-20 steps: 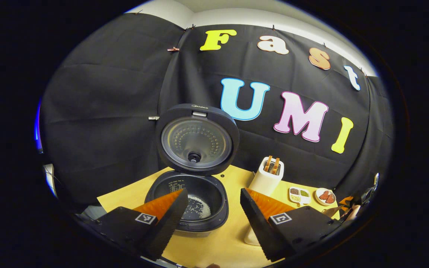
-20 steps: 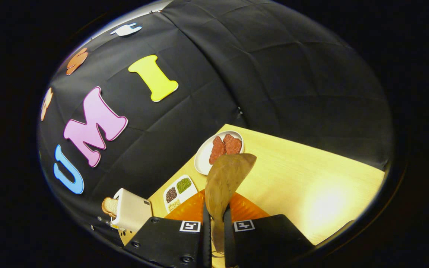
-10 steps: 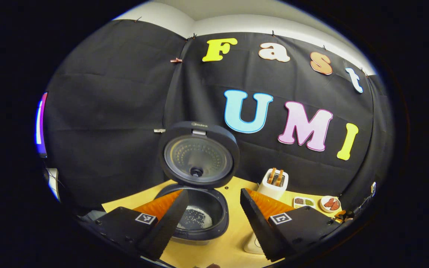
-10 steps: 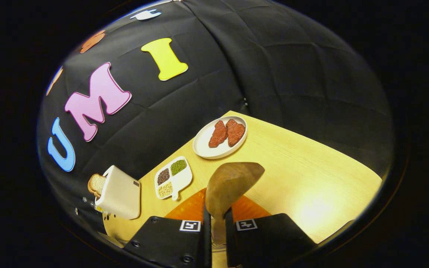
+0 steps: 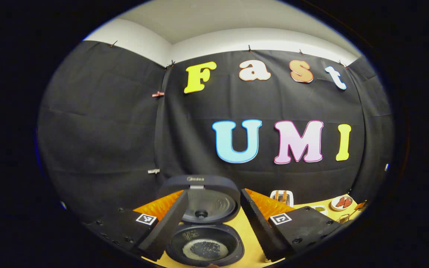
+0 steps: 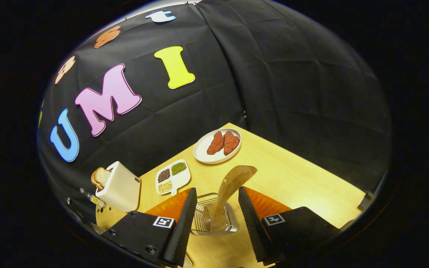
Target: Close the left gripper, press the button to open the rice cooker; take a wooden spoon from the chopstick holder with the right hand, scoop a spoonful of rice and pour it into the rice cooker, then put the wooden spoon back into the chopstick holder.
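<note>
- My right gripper (image 6: 214,206) has its jaws spread wide, and nothing is between them that they touch.
- The wooden spoon (image 6: 229,190) stands in the chopstick holder (image 6: 214,219), bowl end up and leaning a little to one side. The holder sits on the surface just in front of my right jaws.
- My left gripper (image 5: 214,219) also has its jaws spread, with nothing in them. It hangs above the rice cooker (image 5: 203,242).
- The rice cooker is open. Its lid (image 5: 203,199) stands straight up at the back.
- There is rice (image 5: 205,249) in the bottom of the pot. It looks like a thin white patch, but the pot is at the very edge of the left gripper view, so I am not sure how much is there.
- I think the task is almost done or done. The cooker is open, rice is in it, and the spoon is in the holder. All that is left, I think, is to pull my right gripper away.
- The surface (image 6: 292,178) is light yellow wood.
- On it I see a white toaster (image 6: 119,191) with bread (image 6: 99,178) sticking out, a small white tray (image 6: 173,178) with green, dark and pale grains, and a white plate (image 6: 218,149) with two red-brown pieces of food.
- Black cloth hangs behind the surface as the booth's wall. Above the cloth, in the left gripper view, I see a pale wall and ceiling.
</note>
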